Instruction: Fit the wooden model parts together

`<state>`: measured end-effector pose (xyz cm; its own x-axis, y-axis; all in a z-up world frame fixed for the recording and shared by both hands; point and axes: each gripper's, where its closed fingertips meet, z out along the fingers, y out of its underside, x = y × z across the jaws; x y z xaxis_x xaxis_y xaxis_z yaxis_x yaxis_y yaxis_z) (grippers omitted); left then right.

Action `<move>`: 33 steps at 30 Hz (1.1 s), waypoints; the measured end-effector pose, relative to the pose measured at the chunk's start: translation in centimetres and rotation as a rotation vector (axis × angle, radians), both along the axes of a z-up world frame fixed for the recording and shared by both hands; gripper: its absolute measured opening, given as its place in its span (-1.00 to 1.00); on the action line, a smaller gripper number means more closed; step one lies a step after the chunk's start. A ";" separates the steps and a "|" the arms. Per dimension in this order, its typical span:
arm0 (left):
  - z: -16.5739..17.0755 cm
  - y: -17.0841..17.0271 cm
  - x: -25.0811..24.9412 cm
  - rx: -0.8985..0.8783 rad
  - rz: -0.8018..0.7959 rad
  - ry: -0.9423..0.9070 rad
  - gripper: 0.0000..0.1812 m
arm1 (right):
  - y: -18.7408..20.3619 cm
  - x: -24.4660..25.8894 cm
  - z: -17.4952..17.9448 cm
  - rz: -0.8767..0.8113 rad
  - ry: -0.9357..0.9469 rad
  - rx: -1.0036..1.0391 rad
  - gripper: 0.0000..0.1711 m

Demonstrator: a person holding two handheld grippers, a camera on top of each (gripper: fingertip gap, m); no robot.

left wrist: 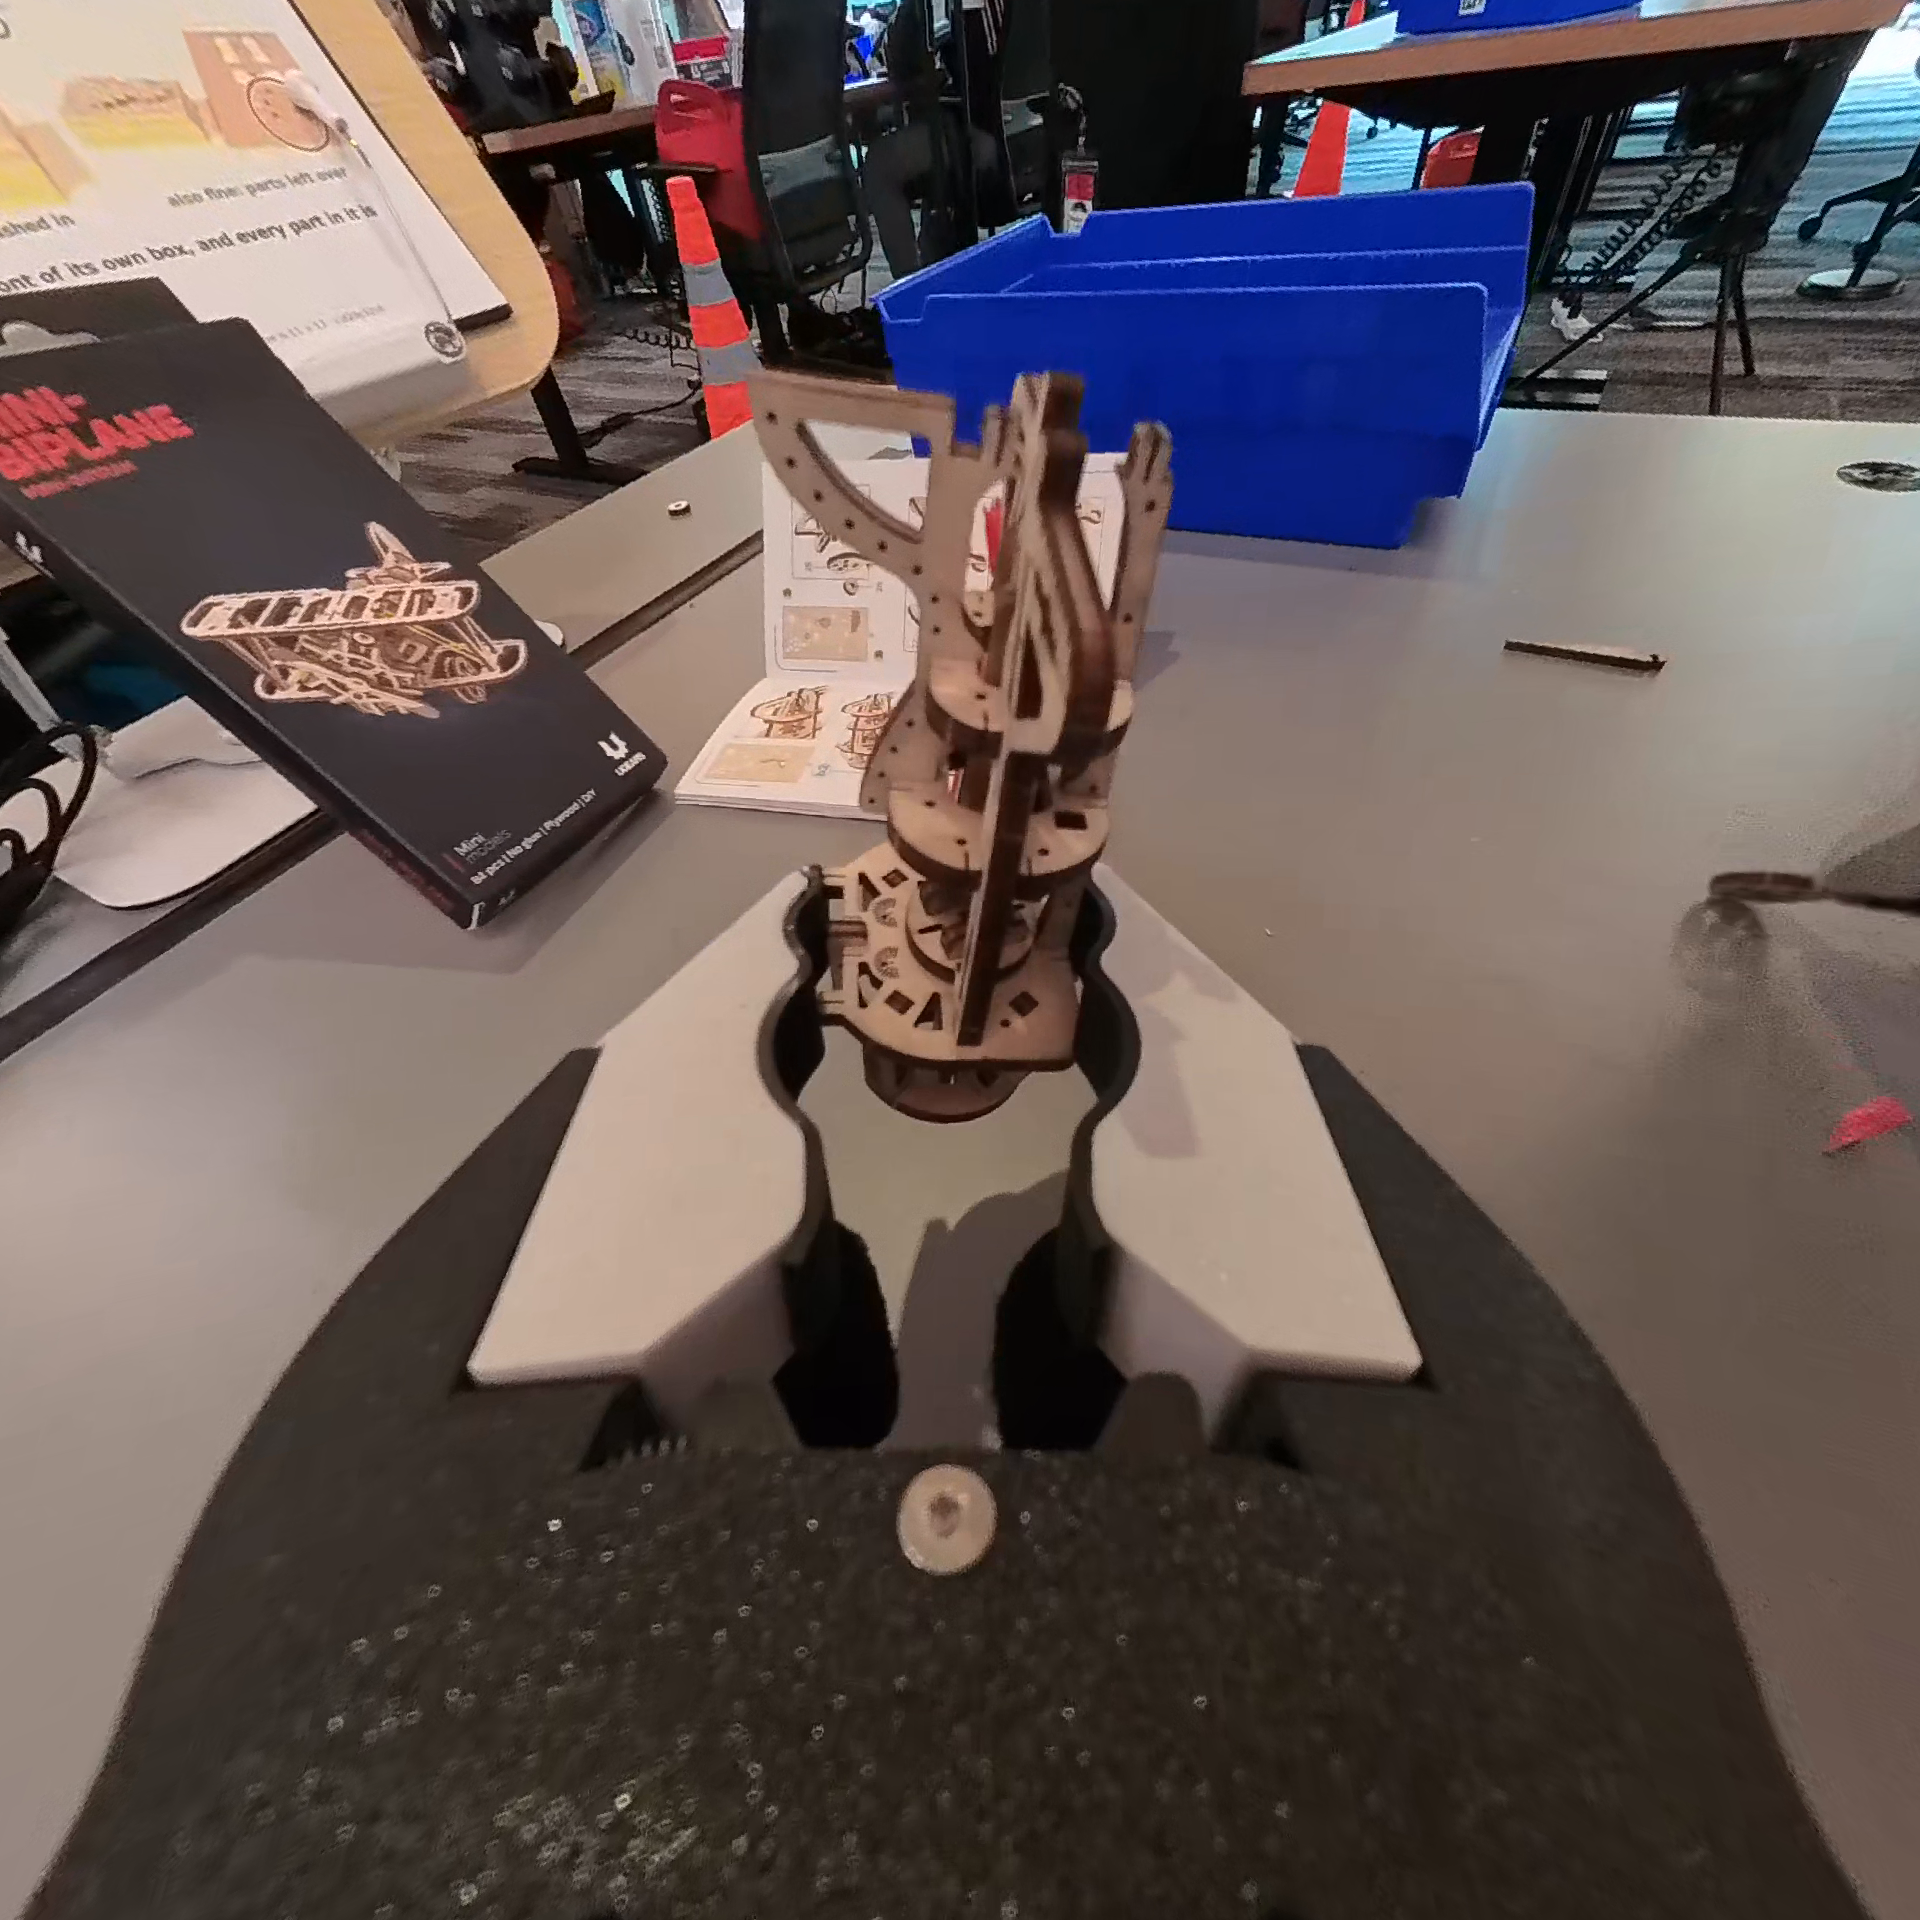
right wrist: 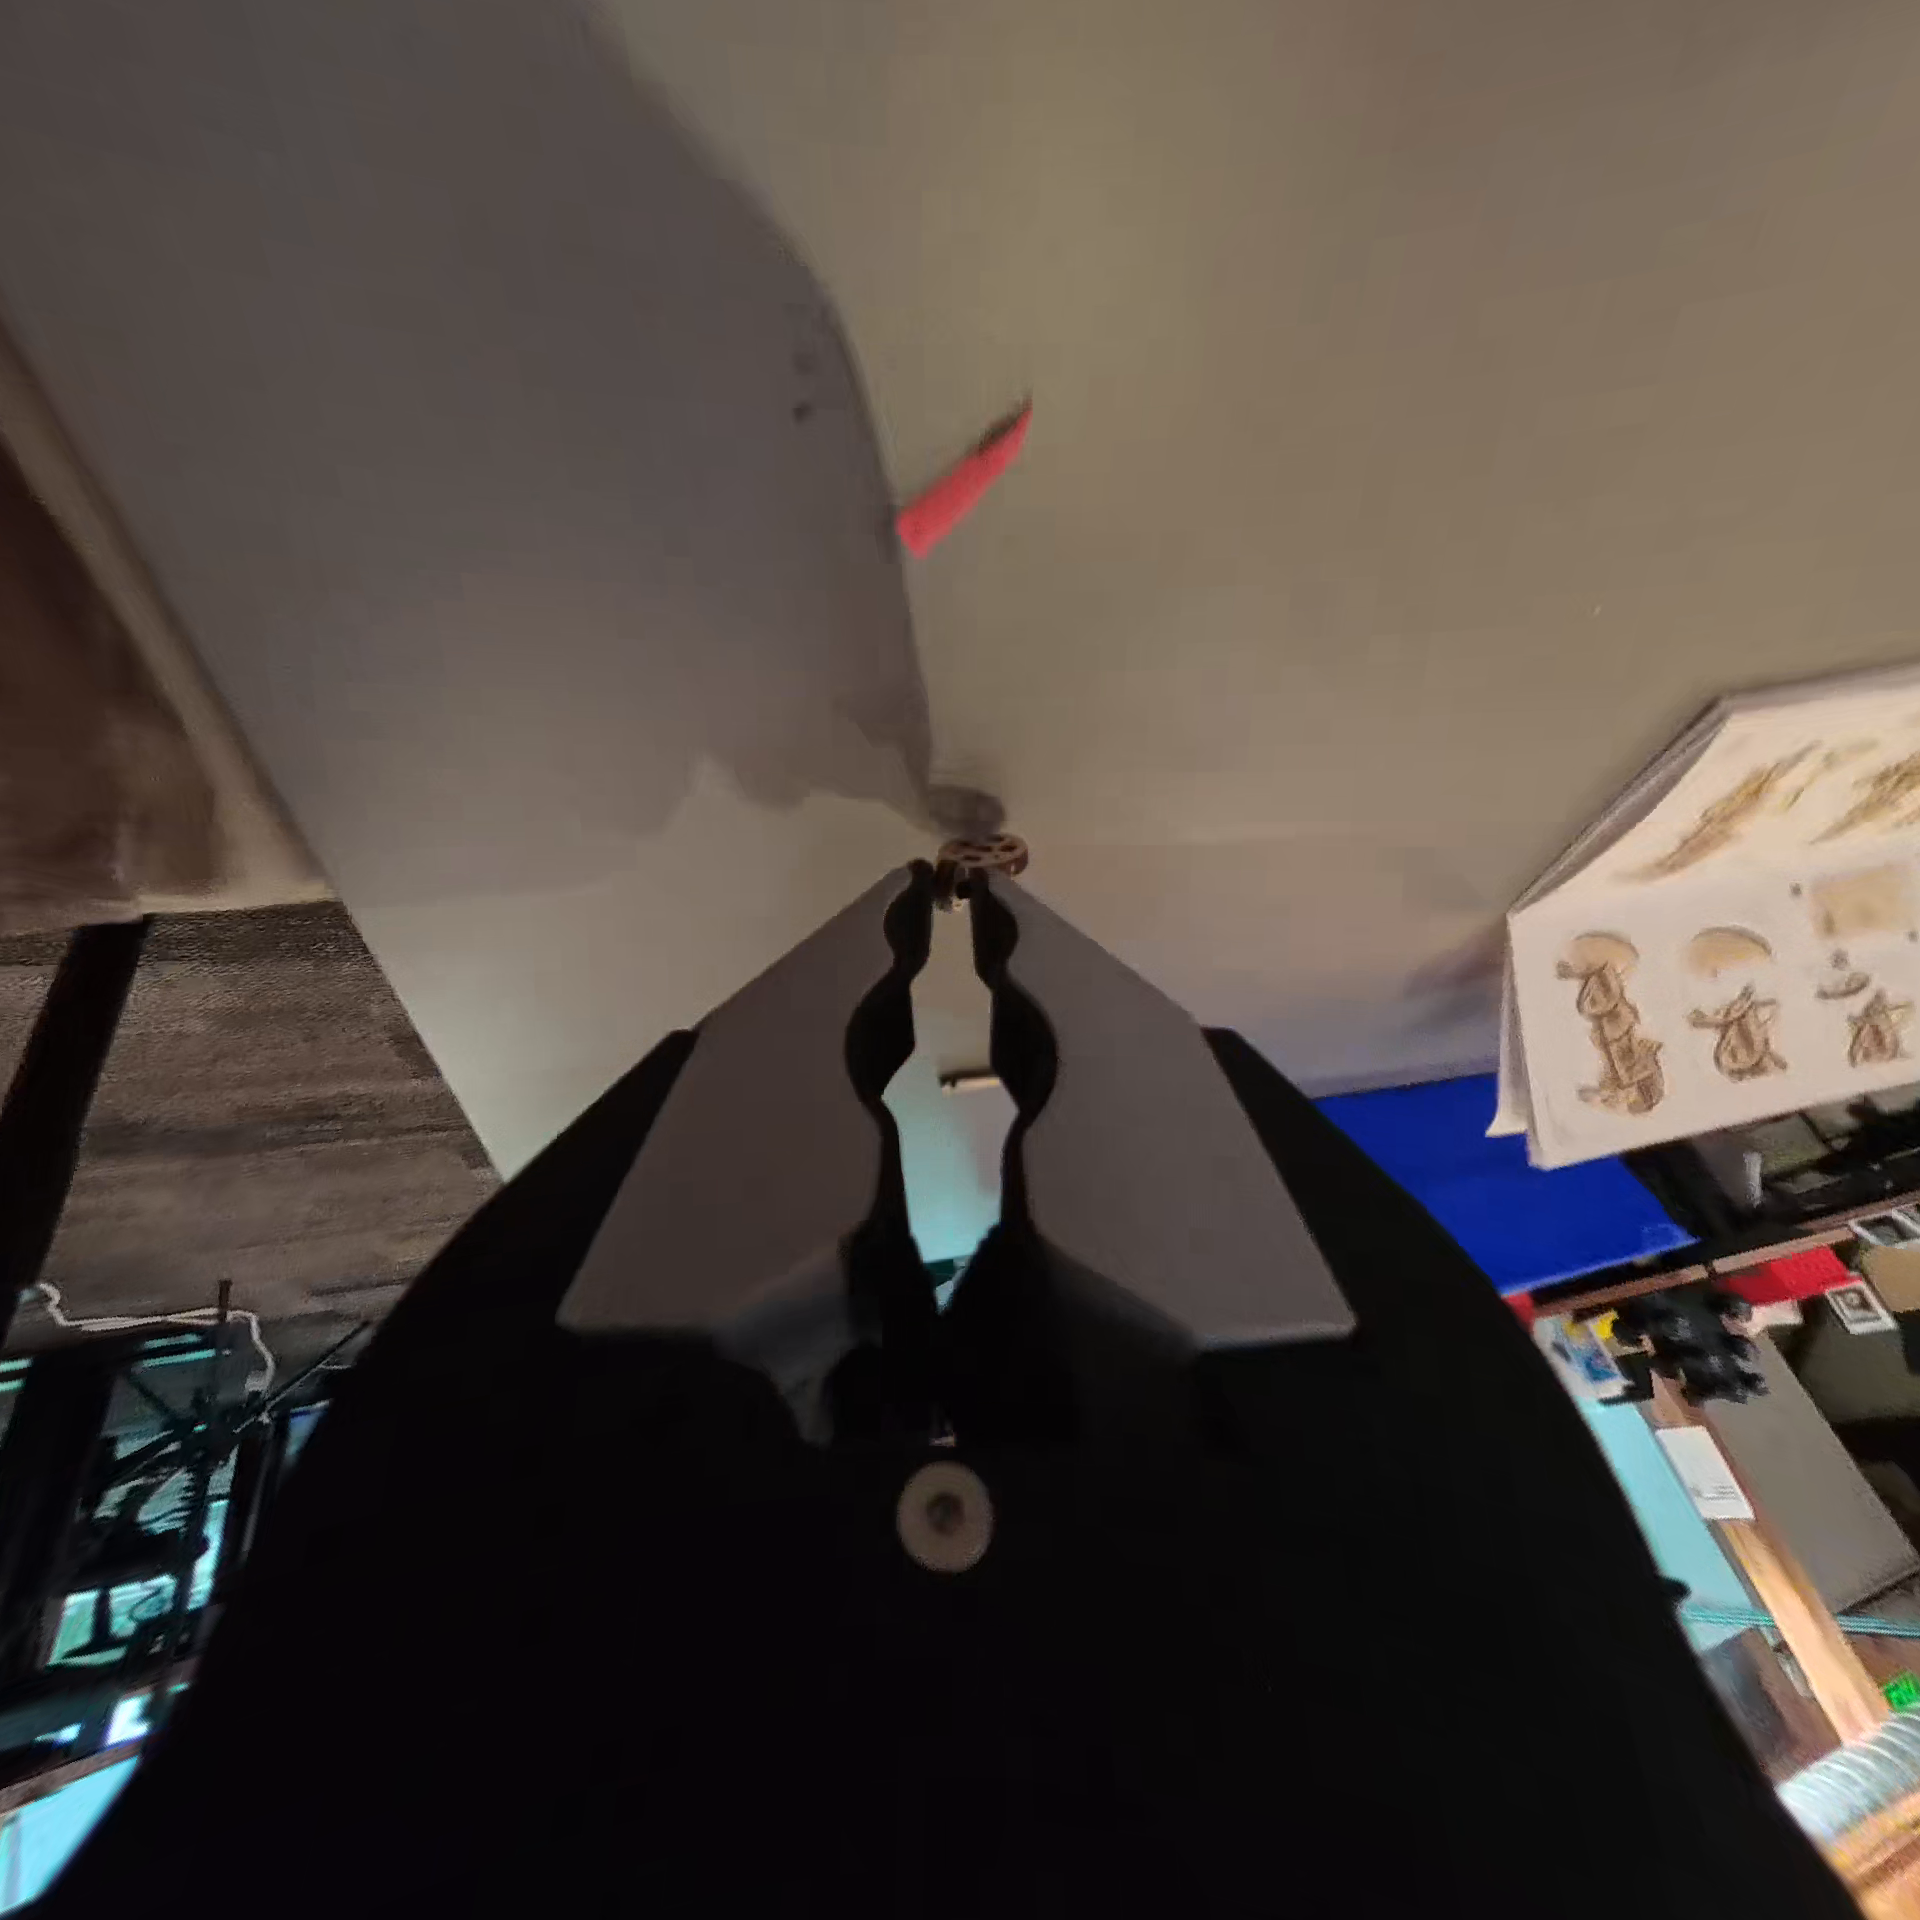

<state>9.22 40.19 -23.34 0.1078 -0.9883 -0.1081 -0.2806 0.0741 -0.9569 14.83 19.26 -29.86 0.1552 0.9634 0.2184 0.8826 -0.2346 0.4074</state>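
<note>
Our left gripper [left wrist: 951, 956] clamps the wooden fuselage [left wrist: 987, 748]; our right gripper [right wrist: 948, 878] pinches a small wheel [right wrist: 982, 854], which we should align squarely before pressing.

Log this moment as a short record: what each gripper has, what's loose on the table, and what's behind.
left gripper: jaws shut on wooden model, held upright above the table
right gripper: jaws shut on small wooden wheel, at the tips
loose on table: dark wooden strip; red scrap
behind model: open instruction booklet, blue bin
left side: black kit box
</note>
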 end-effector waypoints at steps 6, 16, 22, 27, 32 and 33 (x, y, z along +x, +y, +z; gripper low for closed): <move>-0.1 0.0 -0.1 -0.005 0.000 0.002 -0.52 | -0.2 -1.2 -0.7 -0.113 0.203 0.081 -0.68; -0.5 0.0 0.1 -0.043 -0.011 0.012 -0.52 | -0.5 -1.2 1.1 -1.235 0.951 0.897 -0.36; -0.4 0.0 0.0 -0.032 -0.008 0.012 -0.51 | 1.3 -2.5 -0.9 -1.448 1.102 0.898 -0.33; -0.5 -0.1 0.1 -0.021 -0.008 0.016 -0.51 | 2.6 -0.8 -1.4 -1.329 0.976 0.885 -0.64; -0.6 -0.3 0.2 -0.020 -0.018 0.022 -0.51 | 2.7 -0.6 -1.6 -1.228 0.889 0.891 -0.81; -0.6 -0.3 0.2 -0.020 -0.020 0.022 -0.51 | 2.7 -0.8 -1.6 -1.223 0.897 0.890 -0.81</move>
